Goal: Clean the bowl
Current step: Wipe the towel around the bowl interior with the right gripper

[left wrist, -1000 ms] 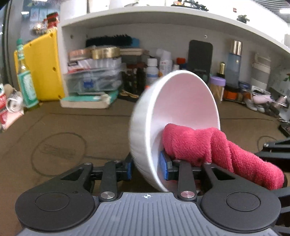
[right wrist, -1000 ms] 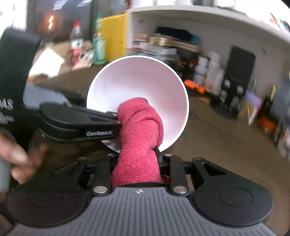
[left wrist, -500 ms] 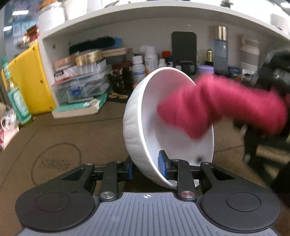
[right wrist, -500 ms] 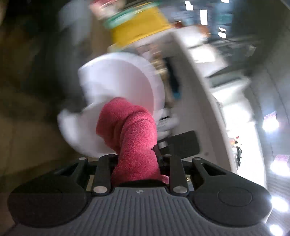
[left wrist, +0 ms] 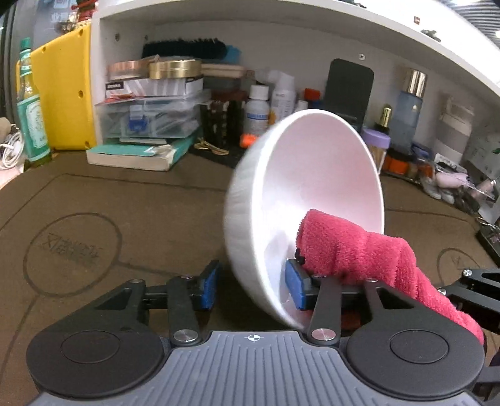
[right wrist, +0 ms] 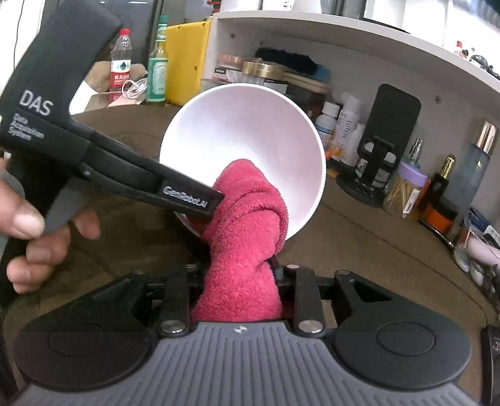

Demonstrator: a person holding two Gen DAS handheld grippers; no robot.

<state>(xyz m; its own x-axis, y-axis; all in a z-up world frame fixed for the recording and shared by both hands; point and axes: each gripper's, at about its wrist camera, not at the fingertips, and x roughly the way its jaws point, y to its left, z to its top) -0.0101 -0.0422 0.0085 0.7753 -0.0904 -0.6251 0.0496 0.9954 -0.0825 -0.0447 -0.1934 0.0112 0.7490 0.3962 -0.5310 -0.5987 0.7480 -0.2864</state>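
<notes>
A white bowl [left wrist: 312,187] is held tilted on its side above the brown mat, its rim clamped between the blue pads of my left gripper [left wrist: 253,289]. My right gripper [right wrist: 239,274] is shut on a rolled pink-red cloth [right wrist: 247,237]. The cloth's tip presses into the lower inside of the bowl [right wrist: 243,137]. In the left wrist view the cloth [left wrist: 359,250] enters the bowl from the right. The left gripper's body [right wrist: 103,162] shows in the right wrist view, held by a hand.
A white shelf [left wrist: 281,28] at the back holds boxes, tins, bottles [left wrist: 259,109] and a black phone stand [left wrist: 348,90]. A yellow box [left wrist: 62,90] and a green bottle [left wrist: 29,103] stand at the left. The brown mat [left wrist: 109,225] lies below.
Half a second ago the cloth was lifted and swinging across the upper bowl. Now it is back low inside the bowl, near the left gripper's inner pad. The bowl stays clamped.
</notes>
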